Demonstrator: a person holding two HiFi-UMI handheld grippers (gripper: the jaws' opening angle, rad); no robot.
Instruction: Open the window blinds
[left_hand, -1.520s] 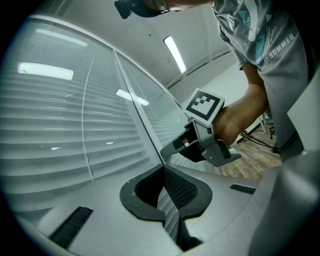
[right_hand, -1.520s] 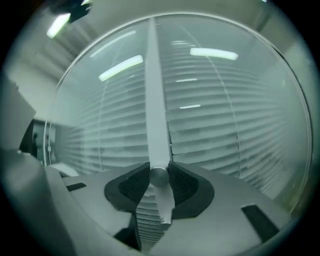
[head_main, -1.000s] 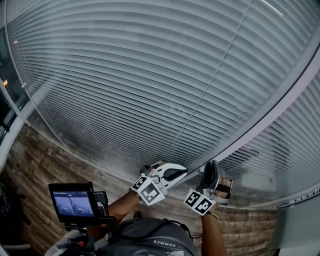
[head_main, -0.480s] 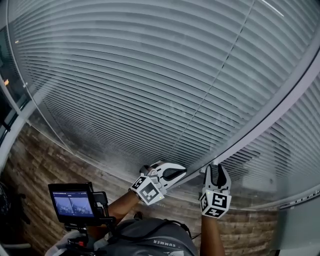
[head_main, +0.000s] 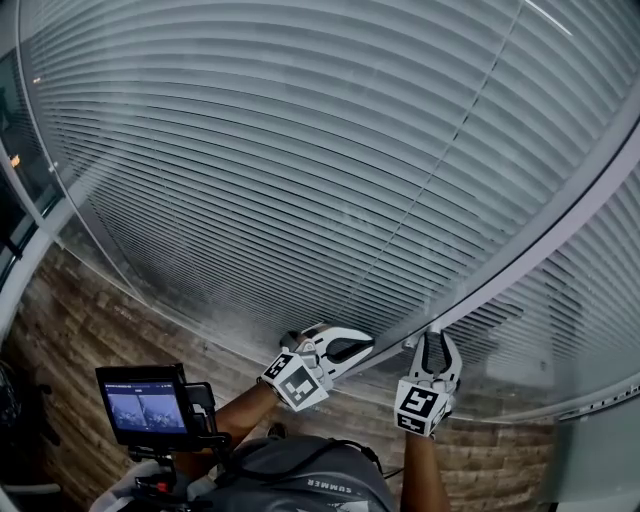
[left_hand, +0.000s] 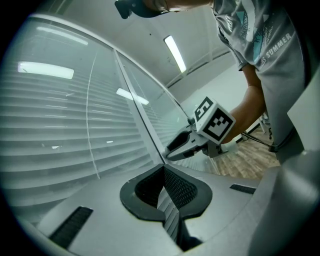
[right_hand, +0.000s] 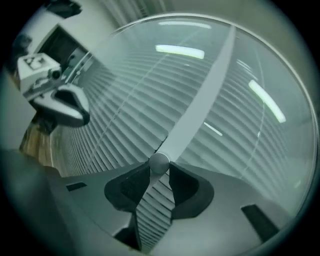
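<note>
The grey slatted blinds fill the head view, their slats lying near flat. A long grey tilt wand hangs across them to the lower right. Its round end sits between the ribbed pads of my right gripper, which is shut on it; the jaws have just been closing a little on the wand. My left gripper stays level just left of it, close to the slats, shut with nothing in it. From the left gripper view the right gripper shows ahead.
A thin lift cord runs down the slats. A small monitor on a rig sits by the person's left arm. Wood-pattern floor lies below the window. The left gripper appears at the left of the right gripper view.
My right gripper has rolled about the wand, so its marker cube has swung from the left side to face the head camera. The left gripper has stayed still.
</note>
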